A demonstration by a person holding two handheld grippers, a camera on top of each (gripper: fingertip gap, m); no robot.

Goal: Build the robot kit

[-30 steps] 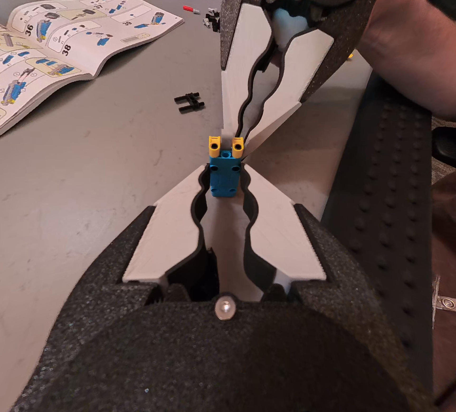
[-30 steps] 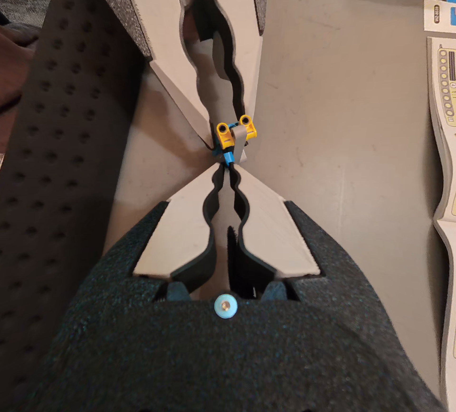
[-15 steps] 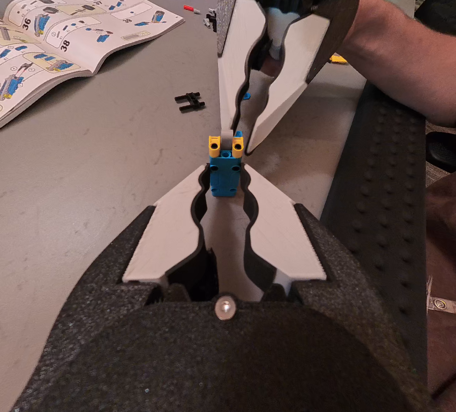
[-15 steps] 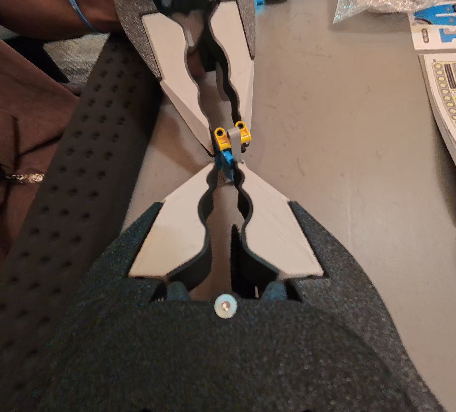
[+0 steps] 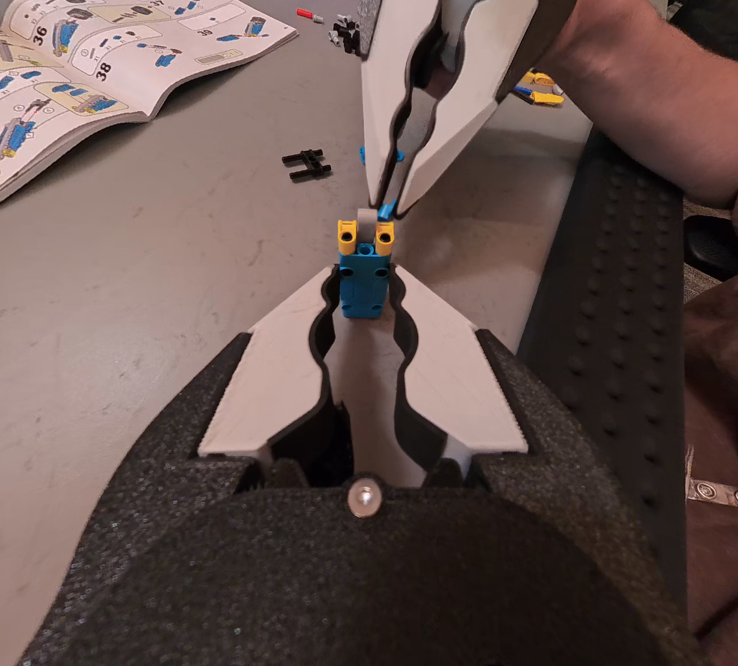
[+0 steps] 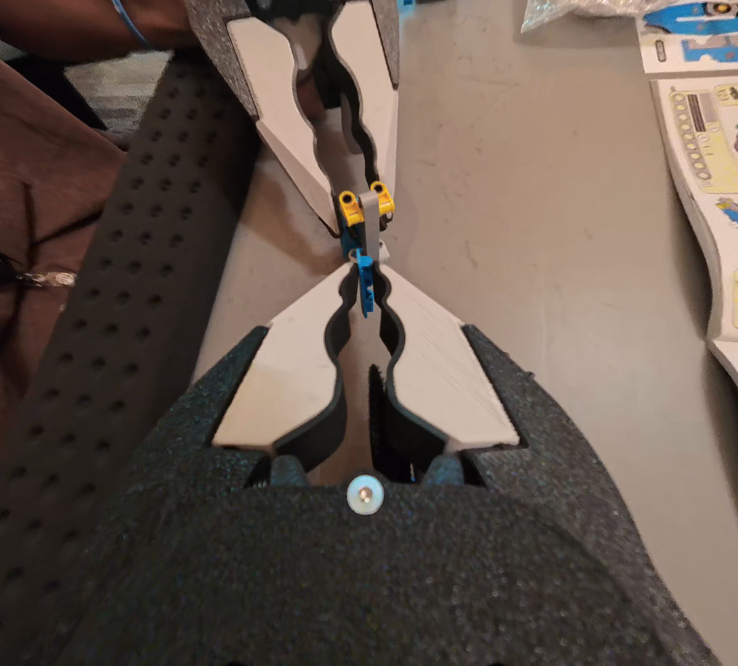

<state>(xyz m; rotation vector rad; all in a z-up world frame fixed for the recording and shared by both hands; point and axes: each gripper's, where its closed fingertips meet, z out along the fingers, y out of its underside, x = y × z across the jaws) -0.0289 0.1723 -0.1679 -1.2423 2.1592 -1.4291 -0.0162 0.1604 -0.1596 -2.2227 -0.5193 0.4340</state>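
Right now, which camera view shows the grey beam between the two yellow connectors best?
The right wrist view shows it best: the grey beam appears along its whole length, running between the yellow connectors toward the right gripper. The left wrist view shows only its rounded end above the blue block.

Between the fingers of the left gripper (image 5: 364, 271), above the grey counter (image 5: 159, 287), sits the blue plastic brick assembly with yellow connectors (image 5: 363, 287). Facing it from beyond hangs the right gripper (image 6: 365, 267), a small blue plastic piece (image 6: 366, 287) between its fingers. Left of these lies a black H-shaped connector (image 5: 306, 165), farther left an open paper instruction booklet (image 5: 120, 60), behind a heap of small black and red pins (image 5: 343, 28). Along the right edge runs a black dimpled mat (image 5: 599, 287).
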